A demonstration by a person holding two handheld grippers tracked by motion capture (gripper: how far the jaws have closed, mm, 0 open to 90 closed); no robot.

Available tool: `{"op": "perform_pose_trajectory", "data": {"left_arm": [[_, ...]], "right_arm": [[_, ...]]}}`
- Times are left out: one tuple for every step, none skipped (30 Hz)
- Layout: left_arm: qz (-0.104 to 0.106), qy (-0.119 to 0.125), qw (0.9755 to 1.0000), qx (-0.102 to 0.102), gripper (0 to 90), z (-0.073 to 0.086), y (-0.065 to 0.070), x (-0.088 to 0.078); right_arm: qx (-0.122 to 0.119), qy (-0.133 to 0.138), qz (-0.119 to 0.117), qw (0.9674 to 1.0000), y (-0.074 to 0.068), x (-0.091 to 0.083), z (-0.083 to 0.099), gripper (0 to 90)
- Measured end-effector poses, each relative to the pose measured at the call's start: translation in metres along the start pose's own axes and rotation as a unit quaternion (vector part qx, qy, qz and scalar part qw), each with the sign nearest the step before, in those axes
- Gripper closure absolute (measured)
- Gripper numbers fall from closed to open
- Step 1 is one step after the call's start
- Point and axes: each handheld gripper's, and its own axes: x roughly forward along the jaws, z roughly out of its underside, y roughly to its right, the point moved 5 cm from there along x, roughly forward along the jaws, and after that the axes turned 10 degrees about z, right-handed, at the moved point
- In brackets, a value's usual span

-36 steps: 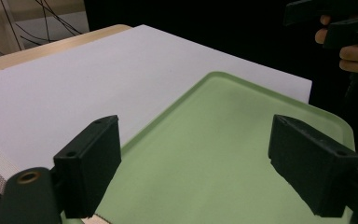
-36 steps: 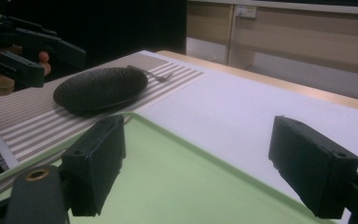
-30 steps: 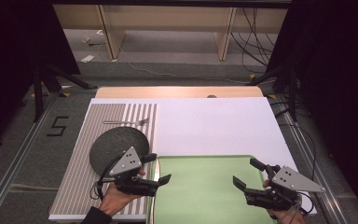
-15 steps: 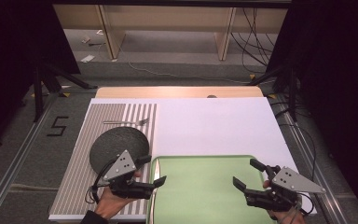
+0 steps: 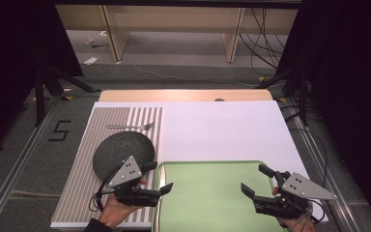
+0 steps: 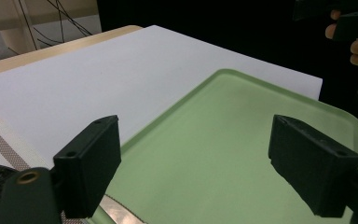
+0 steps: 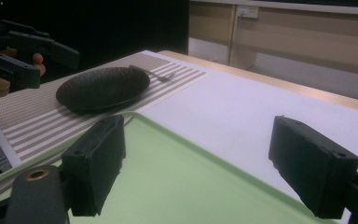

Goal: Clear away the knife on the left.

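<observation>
At the bottom of the high view, the left gripper (image 5: 158,178) sits at lower left and the right gripper (image 5: 253,180) at lower right, each held in a hand that comes in from the bottom edge. Both have their jaws spread wide with nothing between them. The left gripper's jaw tips reach over the left rim of the green tray (image 5: 212,166); the right gripper's jaws hang over the tray's right part. The tray is bare and lies in the lower centre of the frame on the white sheet (image 5: 222,130).

In the left gripper view the tray (image 6: 242,93) shows between the two black jaws, and the white sheet (image 6: 102,74) runs toward the upper left; part of the other hand (image 6: 354,42) shows at the upper right corner. In the right gripper view the tray (image 7: 182,182) takes the lower middle, and a thin metal piece lies along its near left rim at the lower left of the frame; what it is cannot be told.

Just beyond the left gripper, at centre left of the high view, a dark round plate (image 5: 123,151) rests on the striped mat (image 5: 82,169), close beside the tray's left corner. Farther up the mat lies a fork (image 5: 131,126), apart from the plate. Past the sheet, a strip of wooden table edge (image 5: 188,95) shows, and behind it wooden shelving (image 5: 174,29) at the top of the frame, with cables on the floor at upper right.
</observation>
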Motion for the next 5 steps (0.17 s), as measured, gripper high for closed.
{"op": "perform_pose_trajectory", "data": {"left_arm": [[0.001,0.0,1.0,0.0,16.6,0.0,0.0001,0.0001],[0.001,0.0,1.0,0.0,16.6,0.0,0.0003,0.0002],[0.002,0.0,1.0,0.0,16.6,0.0,0.0004,0.0002],[0.002,-0.001,1.0,0.0,16.6,0.0001,0.0004,0.0003],[0.002,-0.001,1.0,0.0,16.6,0.0001,0.0003,0.0004]], "right_arm": [[0.0,0.0,0.0,1.0,0.0,0.0001,0.0,19.4],[0.0,0.0,0.0,1.0,0.0001,0.0001,0.0,19.4],[-0.001,0.001,0.001,1.0,0.0003,0.0002,0.0001,19.4],[0.0,0.0,0.0,1.0,0.0002,0.0001,0.0,19.4],[0.0,0.0,0.001,1.0,0.0003,0.0001,0.0001,19.4]]}}
